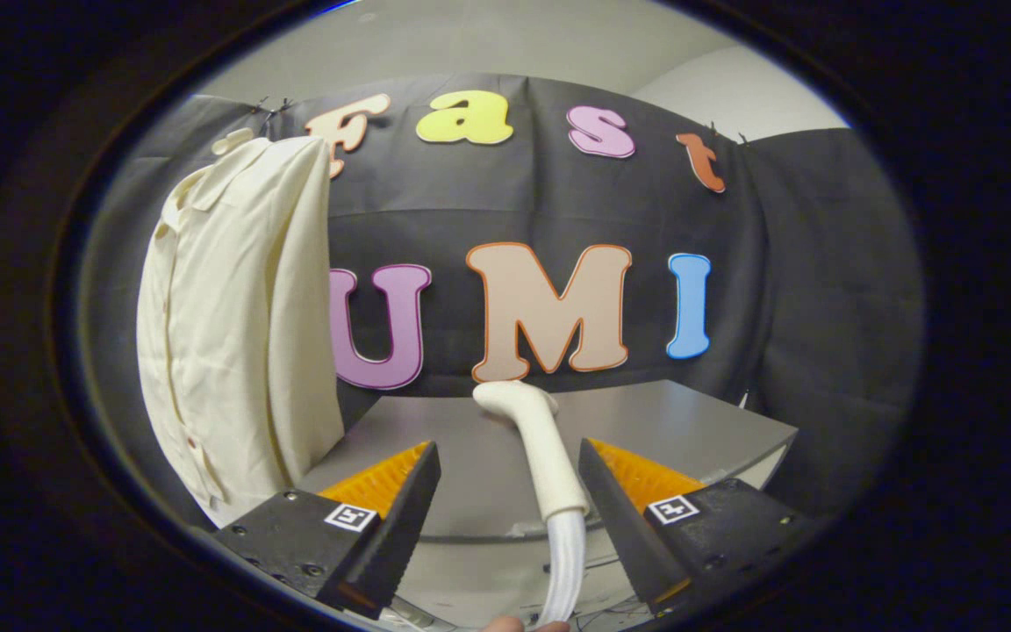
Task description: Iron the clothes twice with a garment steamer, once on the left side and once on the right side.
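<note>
Ahead of us, beyond the fingers, a black cloth wall (pixel 821 263) closes the booth, hanging in soft folds and pinned at its upper edge. Above it we see a pale grey wall (pixel 488 39) and a lighter patch (pixel 734 88) toward the right. A grey bench (pixel 690 421) stands just past the fingers, its top smooth and evenly lit, its front edge curving below them.

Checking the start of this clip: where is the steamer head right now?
In the gripper view the steamer head lies on the grey table, between the open fingers of the gripper and nearer the right one, with the cream shirt hanging off to the left.
</note>
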Demonstrator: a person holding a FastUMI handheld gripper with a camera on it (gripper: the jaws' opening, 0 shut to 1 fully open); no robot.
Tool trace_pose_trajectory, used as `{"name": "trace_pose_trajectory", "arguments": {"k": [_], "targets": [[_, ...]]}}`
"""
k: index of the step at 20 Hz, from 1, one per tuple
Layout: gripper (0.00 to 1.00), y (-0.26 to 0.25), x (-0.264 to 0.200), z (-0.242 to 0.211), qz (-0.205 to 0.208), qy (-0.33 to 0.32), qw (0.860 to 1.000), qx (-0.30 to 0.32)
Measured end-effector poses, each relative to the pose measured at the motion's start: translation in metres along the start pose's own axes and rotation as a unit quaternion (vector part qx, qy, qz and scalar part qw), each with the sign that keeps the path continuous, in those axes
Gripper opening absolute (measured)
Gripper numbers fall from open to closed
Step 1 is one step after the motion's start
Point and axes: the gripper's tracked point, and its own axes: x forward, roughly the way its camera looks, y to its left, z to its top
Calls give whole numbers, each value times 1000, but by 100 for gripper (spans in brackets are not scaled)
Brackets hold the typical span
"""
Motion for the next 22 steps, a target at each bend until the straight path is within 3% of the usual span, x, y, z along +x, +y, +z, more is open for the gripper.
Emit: {"name": "trace_pose_trajectory", "arguments": {"k": [8, 11, 13, 18, 22], "targets": [[95, -18, 92, -33, -10, 109, 994, 11], [89, -27, 106, -60, -20, 189, 982, 10], [88, -22, 107, -73, -5, 230, 973, -4], [87, -3, 117, -62, 10, 238, 971, -14], [81, 14, 136, -55, 21, 253, 967, -32]]}}
